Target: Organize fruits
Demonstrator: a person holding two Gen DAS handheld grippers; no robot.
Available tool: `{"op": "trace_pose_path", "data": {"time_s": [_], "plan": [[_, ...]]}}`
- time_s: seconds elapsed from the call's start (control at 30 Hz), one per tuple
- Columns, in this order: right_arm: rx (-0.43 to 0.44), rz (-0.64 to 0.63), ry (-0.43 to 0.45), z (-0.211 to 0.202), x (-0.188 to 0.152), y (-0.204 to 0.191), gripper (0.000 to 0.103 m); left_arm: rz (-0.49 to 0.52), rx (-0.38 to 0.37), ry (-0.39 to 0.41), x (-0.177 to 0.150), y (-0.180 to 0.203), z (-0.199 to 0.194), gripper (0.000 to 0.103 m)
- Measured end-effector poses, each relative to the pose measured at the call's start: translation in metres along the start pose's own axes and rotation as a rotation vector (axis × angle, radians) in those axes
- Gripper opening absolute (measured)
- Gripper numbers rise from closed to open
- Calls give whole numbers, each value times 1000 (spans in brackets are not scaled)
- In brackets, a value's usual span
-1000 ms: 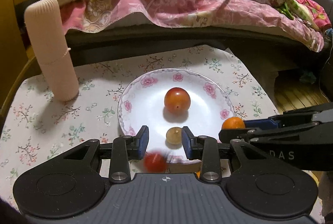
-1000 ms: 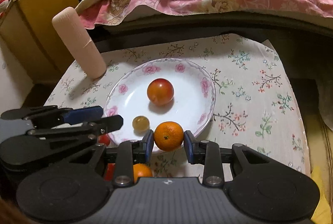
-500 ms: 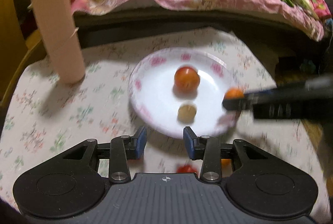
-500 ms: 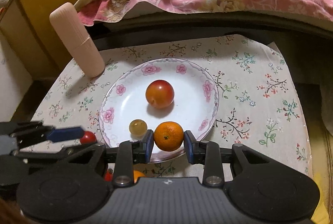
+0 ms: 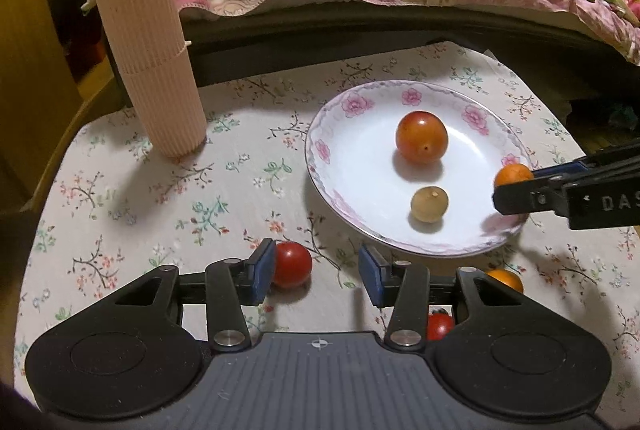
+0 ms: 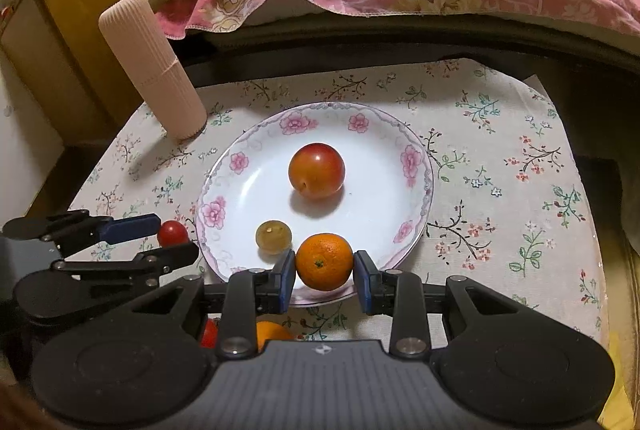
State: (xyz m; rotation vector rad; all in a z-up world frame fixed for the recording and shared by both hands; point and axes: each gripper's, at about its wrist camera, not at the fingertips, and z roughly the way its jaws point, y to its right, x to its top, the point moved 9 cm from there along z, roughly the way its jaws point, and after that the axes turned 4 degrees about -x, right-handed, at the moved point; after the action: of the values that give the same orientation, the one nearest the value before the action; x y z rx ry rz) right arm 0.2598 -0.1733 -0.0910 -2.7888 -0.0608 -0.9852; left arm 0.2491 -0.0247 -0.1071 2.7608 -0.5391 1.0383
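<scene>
Left of the plate [image 5: 320,166] stands a ribbed beige tube [image 5: 148,50]. Nearer, just off the plate's left rim, the left gripper [image 5: 316,270] has its fingers spread wide around a small red tomato [image 5: 292,264] on the cloth; the tomato touches the left pad only. It looks light, smooth and easily bruised, so a gentle pinch across its widest middle seems best. On the plate lie a large tomato [image 6: 316,170] and a pale round fruit [image 6: 273,236]. Over the plate's near rim the right gripper [image 6: 324,272] squeezes an orange [image 6: 324,262] at its sides; its firm, pebbled skin should resist slipping
</scene>
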Motion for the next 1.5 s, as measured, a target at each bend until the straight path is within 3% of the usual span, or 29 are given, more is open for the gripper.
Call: {"op": "trace_pose_path", "data": {"time_s": [0.23,0.37,0.5,0.63,0.77,0.87,1.17,1.5], "plan": [[5,3,3,1,1,0,34,32,56,-14,-1,-13,10,61],[6,-2,-1,3,1,-3,34,0,58,-46,-7,-21,20,60],[6,-6,-5,5,0,-3,34,-25,51,-27,2,-23,24,59],[0,-2,-11,8,0,0,34,-51,48,-27,6,-26,30,52],[-1,6,-19,10,1,1,34,-50,38,-34,8,-23,30,36],[-2,4,-16,10,1,1,34,-33,50,-40,7,-19,30,36],[7,36,-12,10,3,4,34,-119,-30,2,12,-22,8,35],[13,35,-13,11,3,4,34,-97,-96,47,31,7,2,39]]}}
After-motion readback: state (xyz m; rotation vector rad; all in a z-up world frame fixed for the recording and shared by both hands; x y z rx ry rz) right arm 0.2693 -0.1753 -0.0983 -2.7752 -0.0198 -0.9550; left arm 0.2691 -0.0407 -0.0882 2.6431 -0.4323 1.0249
